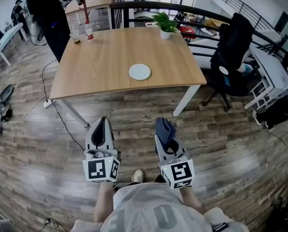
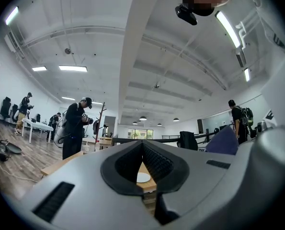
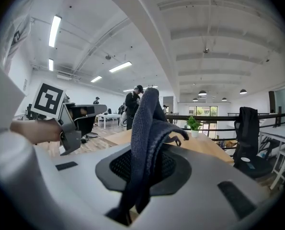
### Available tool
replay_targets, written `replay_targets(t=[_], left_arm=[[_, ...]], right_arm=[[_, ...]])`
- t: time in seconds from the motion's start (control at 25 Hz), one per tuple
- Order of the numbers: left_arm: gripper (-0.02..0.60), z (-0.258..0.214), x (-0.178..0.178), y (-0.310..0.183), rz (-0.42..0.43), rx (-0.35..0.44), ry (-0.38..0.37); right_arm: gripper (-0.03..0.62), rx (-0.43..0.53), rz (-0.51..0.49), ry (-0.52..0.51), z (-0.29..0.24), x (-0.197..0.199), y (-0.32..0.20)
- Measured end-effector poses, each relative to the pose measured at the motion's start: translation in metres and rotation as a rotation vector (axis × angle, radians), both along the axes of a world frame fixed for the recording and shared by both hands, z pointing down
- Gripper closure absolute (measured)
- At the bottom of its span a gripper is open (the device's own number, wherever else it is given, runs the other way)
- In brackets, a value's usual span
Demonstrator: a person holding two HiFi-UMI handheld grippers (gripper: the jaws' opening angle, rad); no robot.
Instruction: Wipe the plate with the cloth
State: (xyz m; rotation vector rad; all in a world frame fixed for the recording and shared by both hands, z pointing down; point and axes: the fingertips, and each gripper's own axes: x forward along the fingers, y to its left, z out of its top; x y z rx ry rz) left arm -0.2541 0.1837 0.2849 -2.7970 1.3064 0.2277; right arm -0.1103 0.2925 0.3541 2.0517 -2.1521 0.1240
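A small white plate (image 1: 140,71) lies near the front edge of the wooden table (image 1: 100,62), and shows tiny between the jaws as the plate (image 2: 143,177) in the left gripper view. My left gripper (image 1: 101,125) is shut with nothing in it, over the floor short of the table. Beside it, my right gripper (image 1: 166,135) is shut on a dark blue cloth (image 1: 164,128), which stands up from the jaws as the cloth (image 3: 144,138). Both grippers are well apart from the plate.
A potted plant (image 1: 165,24) stands at the table's far right; a cup and a bottle (image 1: 89,33) at the far left. A black office chair (image 1: 233,57) sits right of the table. A person (image 1: 52,13) stands beyond the far left corner. Cables (image 1: 61,120) cross the floor.
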Motion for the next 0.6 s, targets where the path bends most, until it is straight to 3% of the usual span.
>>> replay_targets(t=[0.32,0.6], left_arm=[[0.575,0.024,-0.005,-0.031,0.032,-0.048,-0.011],[0.575,0.036,0.026,-0.046,0.038,-0.074,-0.024]], right_arm=[[0.537,-0.040,0.037,0.009,0.008,-0.011,-0.025],[0.537,-0.057,0.017,-0.005,0.022,0.016,-0.048]])
